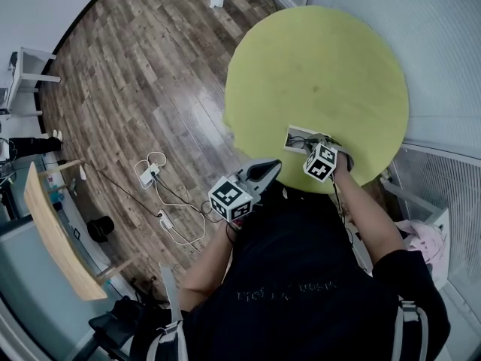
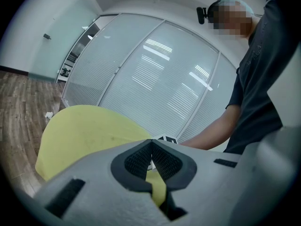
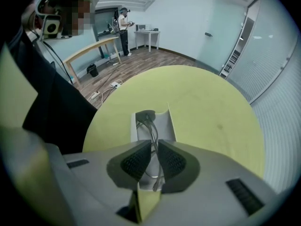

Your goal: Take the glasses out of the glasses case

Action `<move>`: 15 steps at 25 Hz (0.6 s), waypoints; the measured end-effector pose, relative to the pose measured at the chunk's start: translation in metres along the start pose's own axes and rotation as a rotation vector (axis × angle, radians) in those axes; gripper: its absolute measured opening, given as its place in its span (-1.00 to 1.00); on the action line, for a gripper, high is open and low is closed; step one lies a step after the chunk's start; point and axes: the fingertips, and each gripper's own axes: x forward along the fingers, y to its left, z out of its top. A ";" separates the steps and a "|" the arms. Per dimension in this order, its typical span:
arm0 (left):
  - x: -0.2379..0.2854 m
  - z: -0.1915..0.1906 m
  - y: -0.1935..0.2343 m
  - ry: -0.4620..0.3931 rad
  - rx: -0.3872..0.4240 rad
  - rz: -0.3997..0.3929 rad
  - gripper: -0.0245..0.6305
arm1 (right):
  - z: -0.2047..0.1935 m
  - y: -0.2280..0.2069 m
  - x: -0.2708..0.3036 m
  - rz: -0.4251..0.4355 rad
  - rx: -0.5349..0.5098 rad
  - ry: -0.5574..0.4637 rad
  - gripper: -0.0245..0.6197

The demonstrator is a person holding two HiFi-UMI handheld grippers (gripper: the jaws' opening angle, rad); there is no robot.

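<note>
1. The right gripper [image 3: 154,144] has its jaws pinched on the thin frame of the glasses [image 3: 150,124], which lie in the open case [image 3: 167,124] near the edge of the table [image 3: 211,107]
2. I'd lift slowly and straight up, so the frame clears the case walls
3. The left gripper [image 2: 151,147], jaws pressed together on nothing, hangs off the table; it could steady the case

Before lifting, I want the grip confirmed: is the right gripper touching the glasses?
Touching. The right gripper view shows the right gripper shut on the glasses by their thin frame, over the open glasses case.
</note>
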 end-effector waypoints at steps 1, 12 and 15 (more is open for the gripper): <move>-0.001 -0.001 0.000 0.001 -0.003 0.002 -0.89 | -0.001 0.000 0.003 0.004 -0.017 0.010 -0.83; -0.001 -0.001 0.004 -0.005 -0.015 0.015 -0.89 | -0.003 0.000 0.021 0.009 -0.144 0.065 -0.83; -0.004 -0.001 0.005 -0.003 -0.018 0.021 -0.89 | -0.002 -0.001 0.022 0.009 -0.142 0.065 -0.83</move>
